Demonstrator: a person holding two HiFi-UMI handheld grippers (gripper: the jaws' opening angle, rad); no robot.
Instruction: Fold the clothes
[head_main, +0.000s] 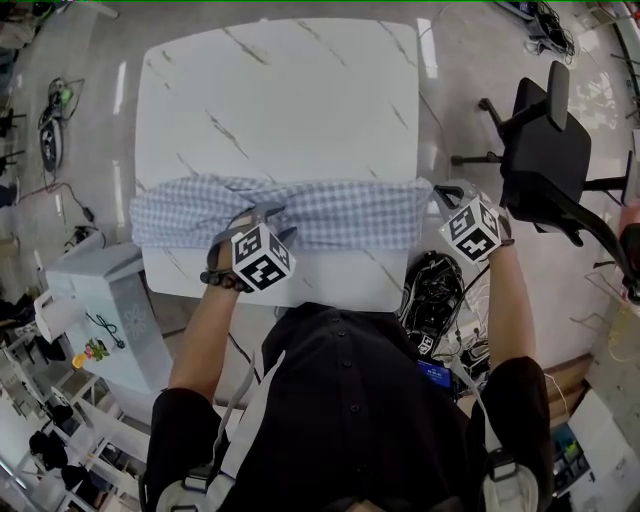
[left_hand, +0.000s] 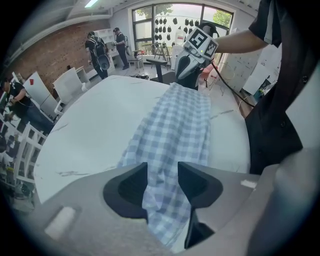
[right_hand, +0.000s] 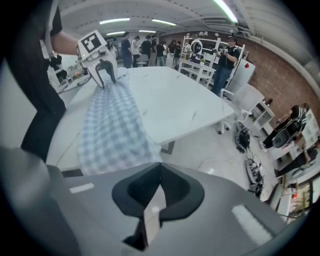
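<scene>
Blue-check garment (head_main: 330, 212) folded into a long strip, laid across the near side of the white counter (head_main: 280, 100).
L gripper (left_hand: 162, 172): jaws approx. half open, clamped on a bunched bit of the strip w/ fabric filling the gap, left of its middle. R gripper (right_hand: 160, 167): jaws fully together, tips at the strip's right end by the counter edge; can't tell if any fabric is pinched.

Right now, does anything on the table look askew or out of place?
The checked cloth lies bunched in a rumpled band along the near edge of the table, gathered where the left claw pinches it.
</scene>
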